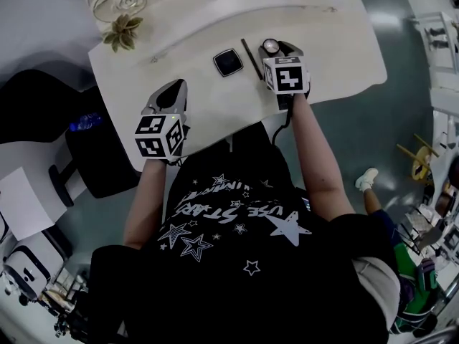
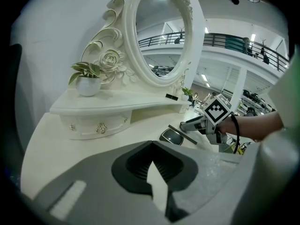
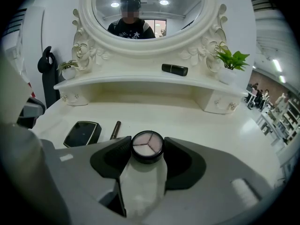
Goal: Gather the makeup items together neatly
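Pinched across its sides in the right gripper (image 3: 147, 154), jaws half apart: round powder pot (image 3: 147, 143), face up, probably to avoid spilling and to land flat. At its 9 o'clock on the surface (image 3: 201, 121), pencil (image 3: 115, 129), then square compact (image 3: 82, 133), close together, likely the gathering spot. At 12 o'clock, up on the shelf (image 3: 117, 82), lipstick (image 3: 175, 69), well apart. Left gripper (image 2: 151, 146) closed on nothing, waiting. Counted: one pot, one pencil, one compact, one lipstick.

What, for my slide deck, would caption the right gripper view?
Right hand-held gripper clamps a round three-shade compact at a white vanity table.
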### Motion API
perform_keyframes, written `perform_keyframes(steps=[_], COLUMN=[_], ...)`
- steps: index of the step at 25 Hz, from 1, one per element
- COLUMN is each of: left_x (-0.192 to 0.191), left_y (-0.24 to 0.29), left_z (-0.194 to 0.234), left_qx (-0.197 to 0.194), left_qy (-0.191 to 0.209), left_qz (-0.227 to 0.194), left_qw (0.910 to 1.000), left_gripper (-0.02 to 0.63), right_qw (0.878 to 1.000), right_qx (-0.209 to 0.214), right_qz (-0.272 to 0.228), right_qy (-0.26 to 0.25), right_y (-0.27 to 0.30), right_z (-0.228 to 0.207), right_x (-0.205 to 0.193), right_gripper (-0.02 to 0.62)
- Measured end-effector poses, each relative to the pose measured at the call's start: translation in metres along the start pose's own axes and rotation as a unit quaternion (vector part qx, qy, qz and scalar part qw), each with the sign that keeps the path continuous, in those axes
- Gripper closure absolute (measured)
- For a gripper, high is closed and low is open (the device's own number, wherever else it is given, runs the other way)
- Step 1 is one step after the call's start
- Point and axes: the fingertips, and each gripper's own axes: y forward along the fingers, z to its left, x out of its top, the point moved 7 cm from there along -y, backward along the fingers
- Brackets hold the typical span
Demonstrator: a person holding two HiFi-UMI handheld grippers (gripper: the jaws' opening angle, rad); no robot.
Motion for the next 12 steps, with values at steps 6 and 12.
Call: perform_keyframes(steps=[6,12], left_x=[-0.0009,-0.0011], left_y=[0.0024,0.0011], left_z=[-0.0006,0.0000], left_qx=[-0.004,-0.006], left_qy=[-0.003,-0.005], left_qz=[0.000,-0.004], left_qw=[1.0000,1.0000], left_gripper=[0.604,0.604], right_qw=[1.000,1.000], right_qx=[0.005,0.005], right_qz=[0.008,0.026], right_qy=[0.000,0.001], right_y=[0.0011,0.0004], right_z=[-0.0006,0.0035], right_x=[-0.0019,-0.0052], right_gripper=[0.348,0.347])
